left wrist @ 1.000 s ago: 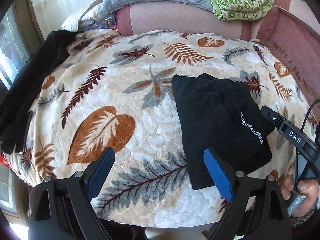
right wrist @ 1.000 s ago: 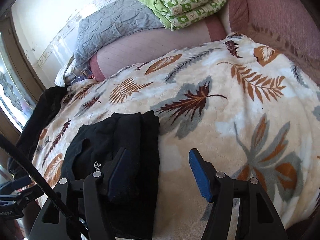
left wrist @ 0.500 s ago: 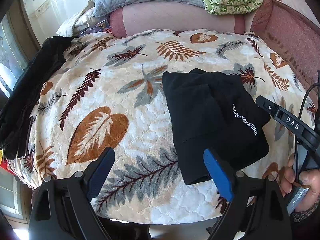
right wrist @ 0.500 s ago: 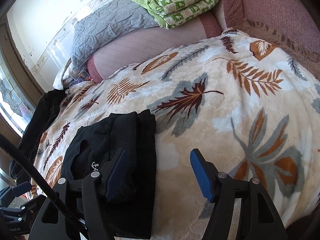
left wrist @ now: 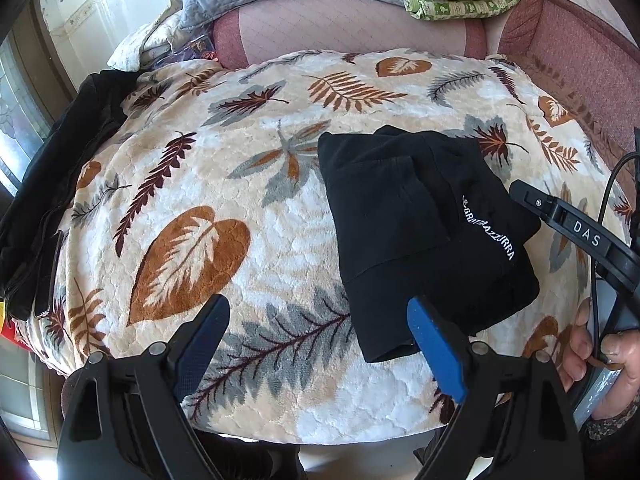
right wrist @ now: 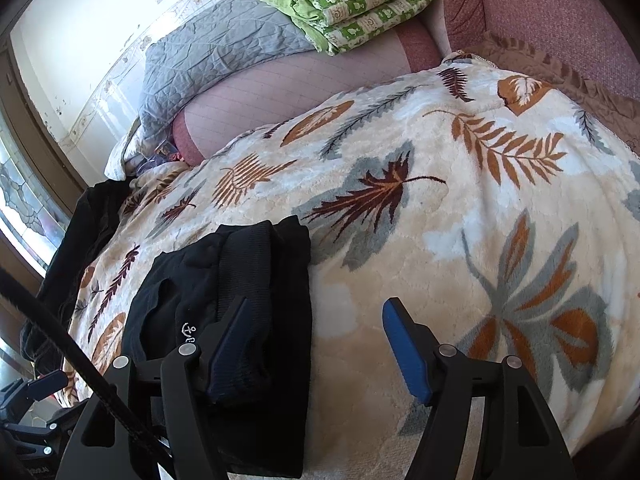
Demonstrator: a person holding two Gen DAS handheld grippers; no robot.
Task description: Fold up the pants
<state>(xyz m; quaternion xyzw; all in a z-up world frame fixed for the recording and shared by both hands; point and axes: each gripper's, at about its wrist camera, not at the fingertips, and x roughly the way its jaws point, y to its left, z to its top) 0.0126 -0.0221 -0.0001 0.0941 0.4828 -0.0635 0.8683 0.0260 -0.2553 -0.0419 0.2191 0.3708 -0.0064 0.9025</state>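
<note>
Resting folded into a compact black bundle, the pants (left wrist: pixel 424 236) lie on the leaf-print blanket (left wrist: pixel 224 184), toward the near edge of the bed and right of centre in the left wrist view. White lettering shows on the top layer.

Left gripper (left wrist: pixel 320 344): jaws spread wide, nothing between them, held above the blanket's near edge; its right finger overlaps the bundle's near corner in view, contact not clear. Right gripper (right wrist: pixel 314 344): also spread wide and empty, its left finger over the bundle's near end. Neither pinches cloth. Judgement: fold looks finished or nearly so; both tools held clear so as not to drag layers apart.

Layers stacked with edges roughly aligned, probably to keep the bundle from springing open on the soft pile.

Surface: plush, quilted-looking blanket, cream with brown, grey and maroon leaves. Beyond it a pink bolster (left wrist: pixel 352 24), a grey quilt (right wrist: pixel 216 52) and a green patterned blanket (right wrist: pixel 360 0) stacked at the head. Dark clothing (left wrist: pixel 48 184) heaped along the left edge. Window at left, strong daylight.
</note>
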